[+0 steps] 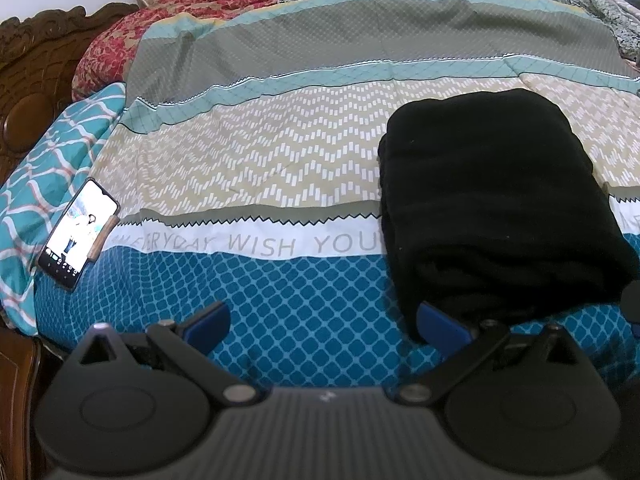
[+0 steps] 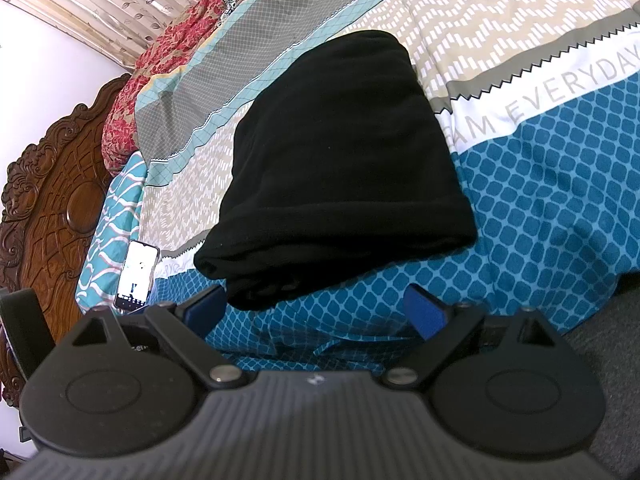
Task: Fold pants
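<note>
The black pants (image 1: 496, 200) lie folded into a thick rectangular bundle on the patterned bedspread (image 1: 280, 152). In the left wrist view the bundle is to the right and ahead. My left gripper (image 1: 324, 324) is open over the blue diamond band, its right blue pad (image 1: 440, 326) close to the bundle's near edge. In the right wrist view the pants (image 2: 340, 160) fill the middle. My right gripper (image 2: 316, 312) is open just short of the bundle's near edge, nothing between its fingers.
A lit phone (image 1: 78, 236) leans against a teal patterned pillow (image 1: 52, 176) at the left. A carved wooden headboard (image 2: 52, 184) stands beyond it. Red floral bedding (image 1: 192, 12) and a curtain (image 2: 100, 4) lie at the far side. The bed's edge and grey floor (image 2: 600, 360) are at the right.
</note>
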A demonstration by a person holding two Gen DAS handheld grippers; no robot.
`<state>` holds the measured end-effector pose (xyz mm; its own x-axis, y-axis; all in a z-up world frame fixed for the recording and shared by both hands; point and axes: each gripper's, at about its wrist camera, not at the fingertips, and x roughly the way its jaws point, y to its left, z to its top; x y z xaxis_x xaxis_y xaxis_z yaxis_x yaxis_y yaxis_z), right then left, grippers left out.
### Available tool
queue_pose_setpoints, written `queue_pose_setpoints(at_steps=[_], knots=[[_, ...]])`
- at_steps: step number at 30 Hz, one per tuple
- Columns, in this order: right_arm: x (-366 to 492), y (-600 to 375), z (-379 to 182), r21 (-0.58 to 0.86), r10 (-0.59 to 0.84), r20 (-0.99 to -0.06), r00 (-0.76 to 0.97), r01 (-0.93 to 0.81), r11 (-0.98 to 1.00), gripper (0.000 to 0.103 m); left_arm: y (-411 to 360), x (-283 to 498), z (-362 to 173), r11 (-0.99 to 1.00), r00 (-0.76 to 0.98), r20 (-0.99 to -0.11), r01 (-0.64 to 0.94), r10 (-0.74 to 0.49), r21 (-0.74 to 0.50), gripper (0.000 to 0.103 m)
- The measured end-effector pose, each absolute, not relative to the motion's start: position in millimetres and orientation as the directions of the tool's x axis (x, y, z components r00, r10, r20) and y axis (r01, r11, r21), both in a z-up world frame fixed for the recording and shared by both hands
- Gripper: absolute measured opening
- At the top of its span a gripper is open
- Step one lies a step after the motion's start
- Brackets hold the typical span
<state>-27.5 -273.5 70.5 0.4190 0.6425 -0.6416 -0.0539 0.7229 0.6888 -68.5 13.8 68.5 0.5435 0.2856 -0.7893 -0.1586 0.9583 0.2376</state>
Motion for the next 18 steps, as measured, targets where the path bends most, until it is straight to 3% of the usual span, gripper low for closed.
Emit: queue_pose_setpoints(at_steps=[18], knots=[[-28.7,-275.1,70.0,0.69,0.645,-0.642,0.415,-0.053,0.722,0.097,13.8,-66.8,67.5,0.959,0.541,-0.791,-0.153,0.285,0.241,0.103]])
